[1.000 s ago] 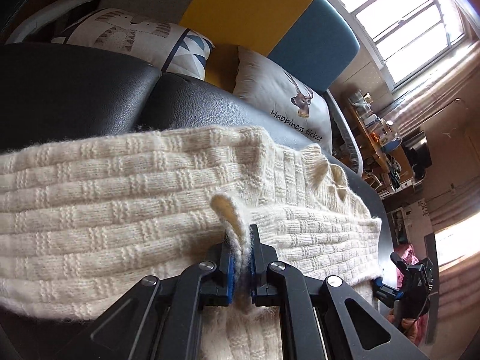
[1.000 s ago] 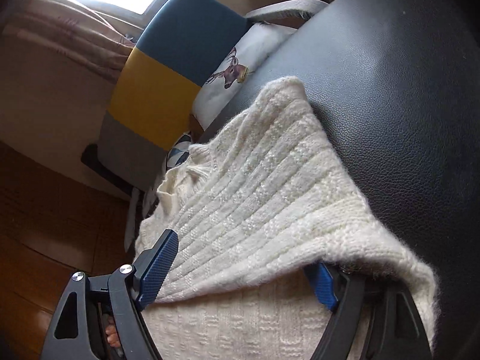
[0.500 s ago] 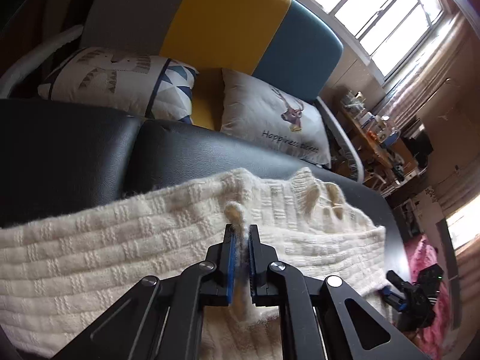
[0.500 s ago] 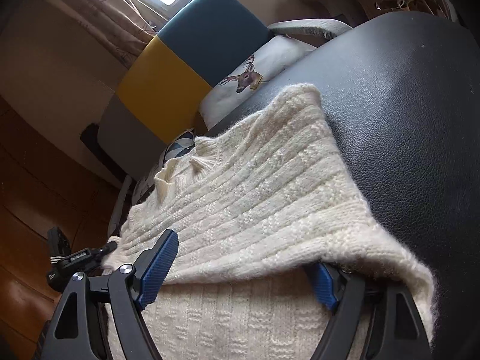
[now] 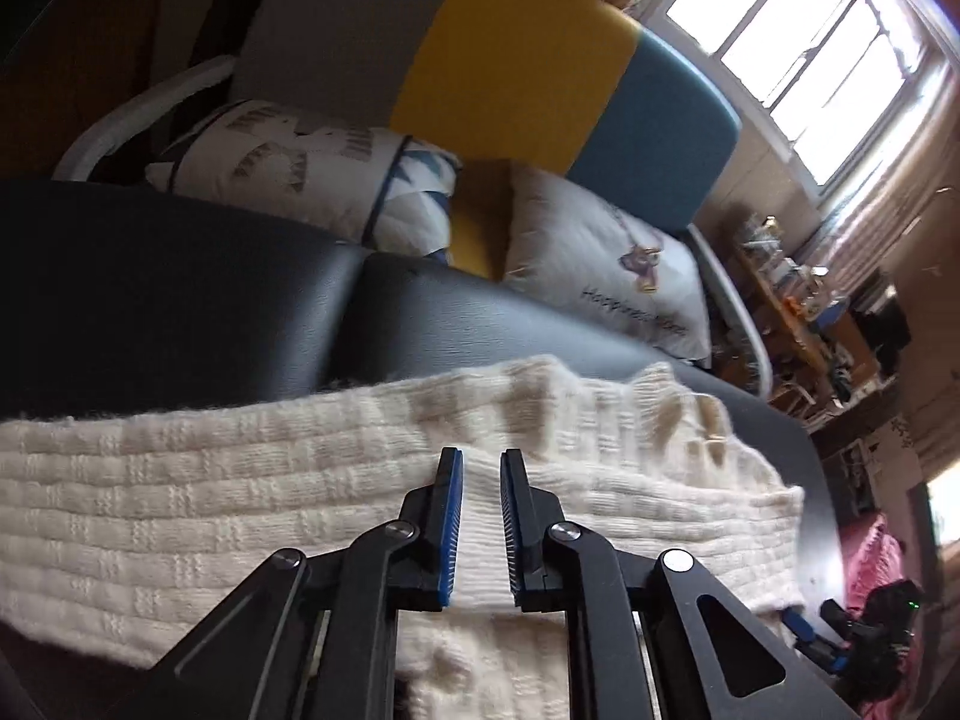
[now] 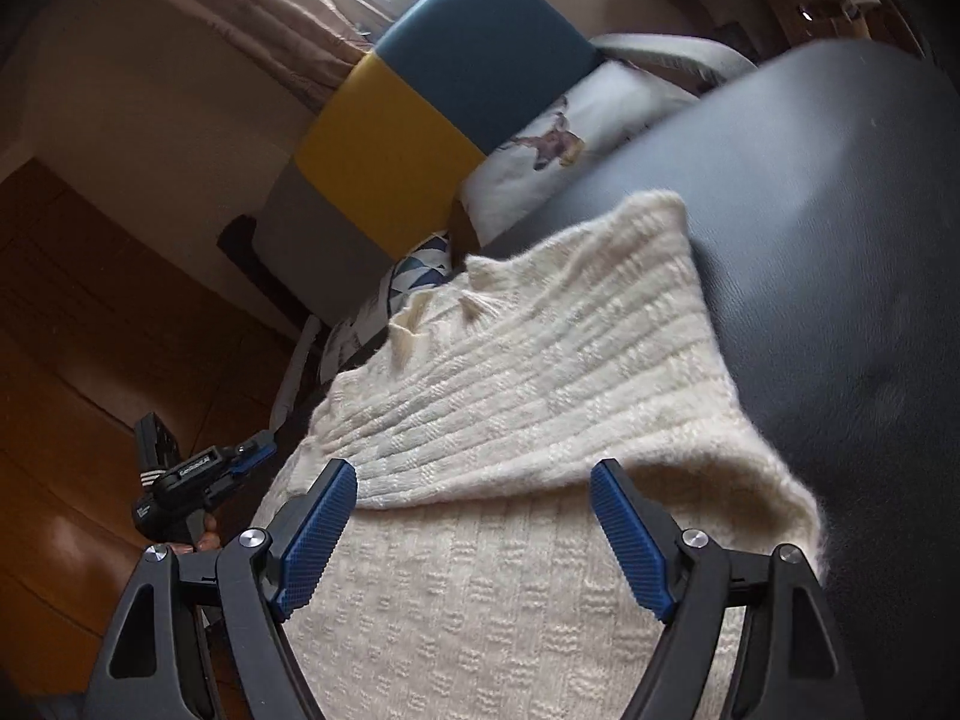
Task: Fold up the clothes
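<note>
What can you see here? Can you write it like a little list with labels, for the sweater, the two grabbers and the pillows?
garment: cream knit sweater, folded over on itself
surface: black padded bench, sweater lying on it
left hand-held gripper: jaws opening, a narrow gap between the pads, nothing pinched, sweater lying below
right hand-held gripper: jaws wide open above the sweater, not gripping it
behind the bench: a deer-print pillow and a triangle-print pillow on a grey, yellow and blue sofa
light: bright window
</note>
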The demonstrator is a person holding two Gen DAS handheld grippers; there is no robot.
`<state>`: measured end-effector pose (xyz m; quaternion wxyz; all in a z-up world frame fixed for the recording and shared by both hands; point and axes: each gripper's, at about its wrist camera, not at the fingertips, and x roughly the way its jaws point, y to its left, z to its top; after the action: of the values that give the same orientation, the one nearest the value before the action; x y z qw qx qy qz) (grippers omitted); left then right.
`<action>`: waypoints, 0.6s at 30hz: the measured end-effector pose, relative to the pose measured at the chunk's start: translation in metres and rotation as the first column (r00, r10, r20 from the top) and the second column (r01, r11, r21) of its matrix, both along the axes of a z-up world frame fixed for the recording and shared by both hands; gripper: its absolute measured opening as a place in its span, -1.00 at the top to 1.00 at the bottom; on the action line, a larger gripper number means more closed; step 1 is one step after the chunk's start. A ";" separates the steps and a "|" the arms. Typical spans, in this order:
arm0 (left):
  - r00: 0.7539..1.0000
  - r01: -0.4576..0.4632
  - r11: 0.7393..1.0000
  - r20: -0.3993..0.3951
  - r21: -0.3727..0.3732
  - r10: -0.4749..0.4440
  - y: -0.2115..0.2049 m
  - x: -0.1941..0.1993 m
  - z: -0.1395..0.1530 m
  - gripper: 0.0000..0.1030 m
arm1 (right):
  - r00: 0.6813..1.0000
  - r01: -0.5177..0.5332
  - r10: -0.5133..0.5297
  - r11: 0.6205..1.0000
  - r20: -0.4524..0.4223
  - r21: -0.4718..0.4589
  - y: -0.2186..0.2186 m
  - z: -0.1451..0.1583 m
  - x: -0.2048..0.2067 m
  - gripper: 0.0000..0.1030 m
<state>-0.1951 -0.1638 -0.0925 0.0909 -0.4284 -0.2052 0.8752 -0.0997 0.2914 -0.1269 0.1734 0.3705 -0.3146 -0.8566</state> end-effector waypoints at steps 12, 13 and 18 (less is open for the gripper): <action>0.987 0.125 0.990 0.113 -0.071 -0.116 0.065 -0.003 -0.037 0.59 | 0.998 0.058 -0.057 0.997 0.010 -0.043 0.013 -0.049 -0.017 -0.50; 0.983 0.166 0.984 0.093 -0.058 -0.160 0.075 -0.005 -0.028 0.59 | 0.998 0.058 -0.058 0.997 0.002 -0.050 0.013 -0.049 -0.015 -0.50; 0.880 0.474 0.880 -0.009 0.029 -0.474 0.164 -0.022 0.018 0.17 | 0.999 0.034 -0.036 0.995 -0.022 -0.094 0.014 -0.049 -0.009 -0.50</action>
<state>-0.2170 0.0006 -0.0747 0.3089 -0.4635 -0.1076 0.8235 -0.1091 0.3058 -0.1758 0.1792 0.3462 -0.3589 -0.8481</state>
